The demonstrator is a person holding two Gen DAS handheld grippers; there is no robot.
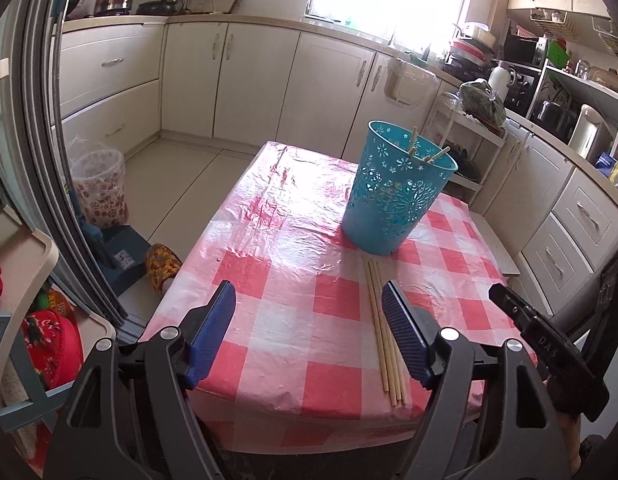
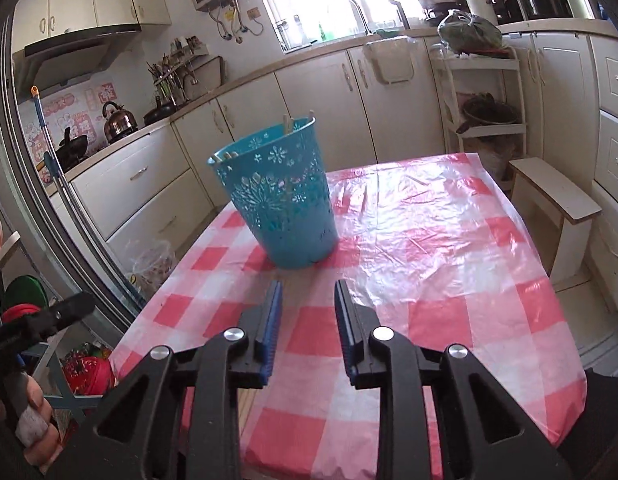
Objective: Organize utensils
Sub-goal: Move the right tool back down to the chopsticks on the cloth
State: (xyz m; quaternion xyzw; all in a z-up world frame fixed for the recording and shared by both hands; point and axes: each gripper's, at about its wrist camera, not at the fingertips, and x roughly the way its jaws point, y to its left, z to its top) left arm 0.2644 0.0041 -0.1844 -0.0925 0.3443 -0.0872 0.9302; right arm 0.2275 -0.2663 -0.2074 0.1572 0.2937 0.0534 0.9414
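Left wrist view: four pale wooden chopsticks (image 1: 383, 334) are seen flat on the red-checked plastic tablecloth (image 1: 293, 280), beside the perforated turquoise plastic bin (image 1: 393, 192). Left gripper (image 1: 309, 304) and right gripper (image 2: 307, 300) are held open, empty.

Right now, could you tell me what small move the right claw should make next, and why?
Probably lower the open, empty right claw onto the bare wooden chopsticks still lying on the checked tablecloth; others already stand in the perforated turquoise plastic basket.
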